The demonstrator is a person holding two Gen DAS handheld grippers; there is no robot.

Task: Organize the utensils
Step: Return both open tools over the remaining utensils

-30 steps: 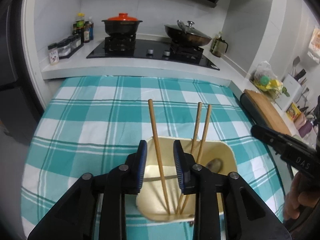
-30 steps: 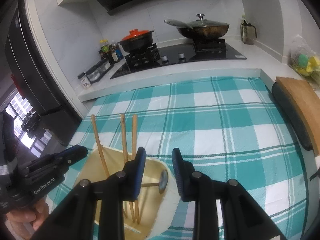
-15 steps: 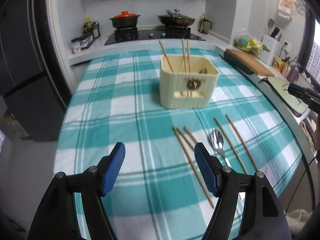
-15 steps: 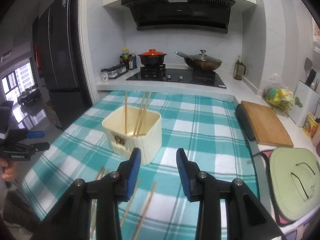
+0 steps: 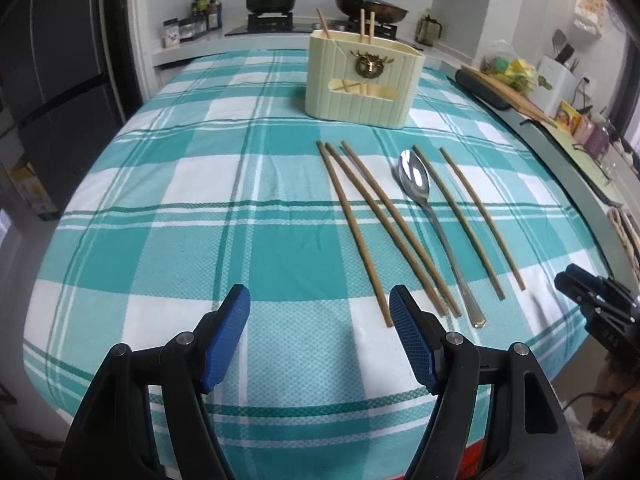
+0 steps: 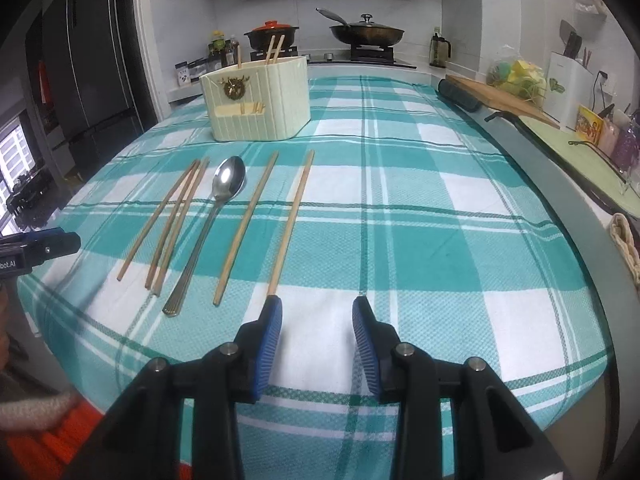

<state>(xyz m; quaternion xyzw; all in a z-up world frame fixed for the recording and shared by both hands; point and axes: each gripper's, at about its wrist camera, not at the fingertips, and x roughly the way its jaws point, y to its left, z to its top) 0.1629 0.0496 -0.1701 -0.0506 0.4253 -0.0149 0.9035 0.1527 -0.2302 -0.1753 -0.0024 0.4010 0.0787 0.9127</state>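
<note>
The left gripper hangs over the near edge of the checked surface, its blue pads spread wide after opening within the last second, with nothing between them but cloth. Just ahead and to its right lie three loose chopsticks fanned close together, their near tips just short of that gripper's right pad. Next along is a metal spoon, bowl toward the far side and handle toward the near edge. Beyond the spoon lie two more chopsticks, roughly parallel and a little apart. Farther back, toward the far edge, stands the cream utensil holder with three chopsticks already upright in it. The right gripper also sits at the near edge, its pads parted to a narrower gap, having opened slightly in the last second, and empty; the near tip of the rightmost chopstick seems to meet or slip just behind its left pad, though I cannot tell whether they touch.

My reading is that both hands are between drops, lining up for the next pick. Next, each gripper must centre its pads across one thin stick near its end, close firmly, lift, and carry it back to drop upright in the holder.
</note>
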